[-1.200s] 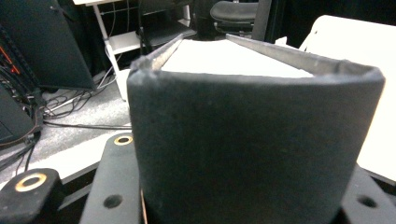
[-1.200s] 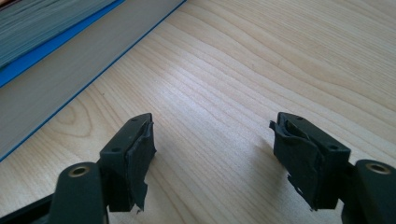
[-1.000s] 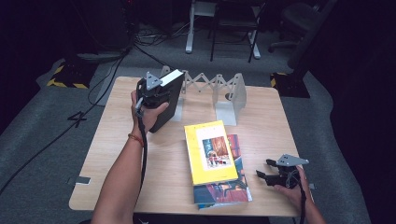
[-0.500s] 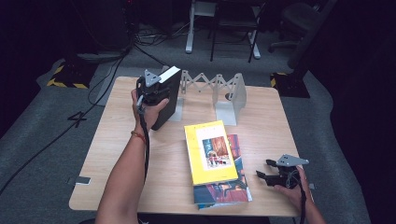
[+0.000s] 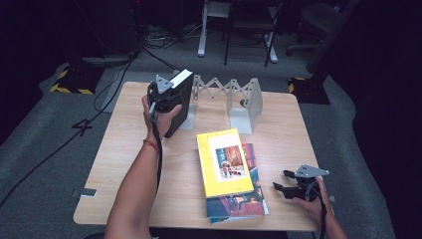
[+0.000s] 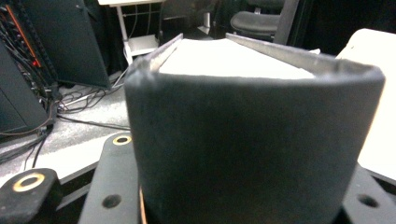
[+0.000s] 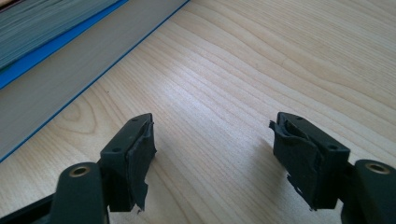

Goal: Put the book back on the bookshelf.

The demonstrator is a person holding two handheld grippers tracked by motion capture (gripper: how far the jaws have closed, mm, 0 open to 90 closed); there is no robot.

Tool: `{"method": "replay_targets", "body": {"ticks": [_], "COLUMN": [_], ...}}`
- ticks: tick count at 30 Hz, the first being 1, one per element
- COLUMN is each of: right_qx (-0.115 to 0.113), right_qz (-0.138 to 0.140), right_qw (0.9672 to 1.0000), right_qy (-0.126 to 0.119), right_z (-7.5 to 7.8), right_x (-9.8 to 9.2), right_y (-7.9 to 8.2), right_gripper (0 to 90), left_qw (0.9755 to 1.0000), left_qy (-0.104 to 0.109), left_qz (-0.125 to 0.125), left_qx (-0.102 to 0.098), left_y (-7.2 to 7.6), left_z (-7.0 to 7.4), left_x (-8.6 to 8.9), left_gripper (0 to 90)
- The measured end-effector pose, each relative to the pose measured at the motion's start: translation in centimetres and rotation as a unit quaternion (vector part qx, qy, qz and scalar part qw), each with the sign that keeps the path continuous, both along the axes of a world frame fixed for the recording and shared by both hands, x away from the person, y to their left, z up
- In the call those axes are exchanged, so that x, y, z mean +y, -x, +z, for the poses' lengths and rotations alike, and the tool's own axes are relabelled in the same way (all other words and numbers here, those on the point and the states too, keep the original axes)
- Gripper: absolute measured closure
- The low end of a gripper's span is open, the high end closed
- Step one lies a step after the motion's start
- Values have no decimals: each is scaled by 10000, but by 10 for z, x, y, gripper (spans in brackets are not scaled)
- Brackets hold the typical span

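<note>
Dark room, grey carpet floor (image 5: pixel 45 164) with cables, yellow-black hazard tape near the tabletop's far-left and far-right corners, chair legs beyond the far edge. A "4" is marked on the carpet off the left edge.

Light wood tabletop (image 5: pixel 124 169), mostly bare on the left half and along the near-left corner; free strip also along the right edge.

White zigzag book rack (image 5: pixel 234 97) stands at the far edge, centre.

Yellow book (image 5: pixel 224 162) lies flat on a larger picture book (image 5: pixel 249 201), near edge, right of centre; cover text unreadable.

Black book (image 5: pixel 179 102), thick, white page block, held upright and tilted just left of the rack's left end. Left gripper (image 5: pixel 160 99) fingers clamp its spine; the left gripper view shows the spine (image 6: pixel 252 144) between them.

Right gripper (image 5: pixel 284 185) rests near the near-right corner, just right of the stacked books, fingers (image 7: pixel 135 154) apart with nothing between, bare wood under them.
</note>
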State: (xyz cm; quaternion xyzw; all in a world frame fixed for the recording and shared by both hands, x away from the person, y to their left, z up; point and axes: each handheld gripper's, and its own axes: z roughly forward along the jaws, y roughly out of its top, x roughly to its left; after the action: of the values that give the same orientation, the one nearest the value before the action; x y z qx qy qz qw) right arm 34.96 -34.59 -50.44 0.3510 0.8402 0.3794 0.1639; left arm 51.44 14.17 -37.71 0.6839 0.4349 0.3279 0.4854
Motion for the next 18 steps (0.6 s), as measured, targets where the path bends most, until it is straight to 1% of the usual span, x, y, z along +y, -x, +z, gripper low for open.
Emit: {"method": "replay_targets", "body": {"ticks": [2, 4, 6, 8, 13, 18], "right_qx": [1, 3, 8, 7, 10, 5], "right_qz": [1, -2, -7, -7, -16, -15], "right_qw": [10000, 10000, 10000, 10000, 10000, 10000], "right_qy": [-1, -2, -3, -1, -2, 5], "right_z": [0, 0, 0, 0, 0, 0], "right_x": [0, 0, 0, 0, 0, 0], "right_y": [0, 0, 0, 0, 0, 0], "right_gripper": [296, 296, 296, 295, 296, 295], "left_qw": [10000, 9999, 9999, 9999, 10000, 10000], "left_qy": [-69, -92, -85, -28, -22, -8], "left_qz": [-13, -15, -3, 10, -8, -21], "left_qx": [27, 71, 91, 113, 96, 91], "left_y": [3, 6, 7, 8, 11, 14], "left_z": [0, 0, 1, 0, -2, -4], "left_x": [0, 2, 4, 6, 7, 12], "left_gripper": [522, 521, 520, 519, 517, 507]}}
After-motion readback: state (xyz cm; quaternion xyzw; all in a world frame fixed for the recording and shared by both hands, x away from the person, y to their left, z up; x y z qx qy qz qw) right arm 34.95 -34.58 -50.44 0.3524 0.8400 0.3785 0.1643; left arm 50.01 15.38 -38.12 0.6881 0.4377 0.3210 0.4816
